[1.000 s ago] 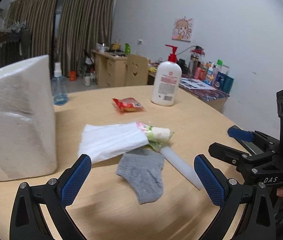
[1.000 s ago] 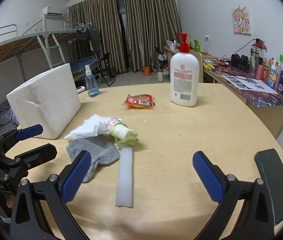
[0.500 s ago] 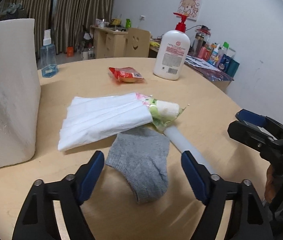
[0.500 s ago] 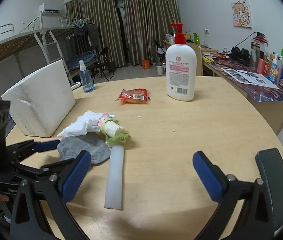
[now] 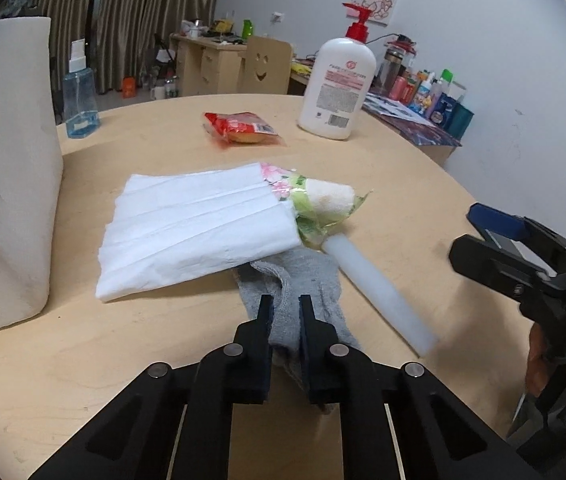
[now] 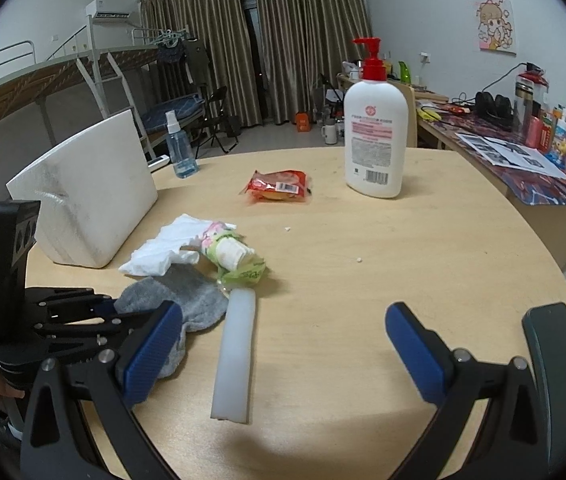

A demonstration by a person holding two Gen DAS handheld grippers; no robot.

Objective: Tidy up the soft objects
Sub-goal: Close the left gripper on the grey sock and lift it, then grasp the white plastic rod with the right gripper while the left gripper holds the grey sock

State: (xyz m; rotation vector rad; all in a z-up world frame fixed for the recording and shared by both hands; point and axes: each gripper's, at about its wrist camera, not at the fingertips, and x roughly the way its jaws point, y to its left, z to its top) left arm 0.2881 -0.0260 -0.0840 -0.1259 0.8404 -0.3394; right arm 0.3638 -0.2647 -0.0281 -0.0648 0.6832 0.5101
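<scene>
A grey sock (image 5: pixel 315 280) lies on the round wooden table (image 5: pixel 123 360), partly under a white tissue pack (image 5: pixel 203 224). My left gripper (image 5: pixel 285 304) is closing its jaws on the sock's near end, and the fabric is bunched tight between the pads. A rolled white towel in a green wrapper (image 5: pixel 327 200) lies against the tissue pack. A white foam stick (image 6: pixel 235 356) lies beside the sock (image 6: pixel 179 292). My right gripper (image 6: pixel 283 312) hangs open above the table, with nothing between its fingers. It also shows in the left wrist view as the right gripper (image 5: pixel 479 236).
A big white foam block (image 6: pixel 91 192) stands at the left. Farther back are a red snack packet (image 6: pixel 279 186), a pump lotion bottle (image 6: pixel 375 140) and a small blue spray bottle (image 6: pixel 179 148). A cluttered desk (image 6: pixel 523 152) runs along the right wall.
My left gripper dropped toward the sock and its jaws went from wide open to shut on the sock's near end. The right gripper stayed about where it was.
</scene>
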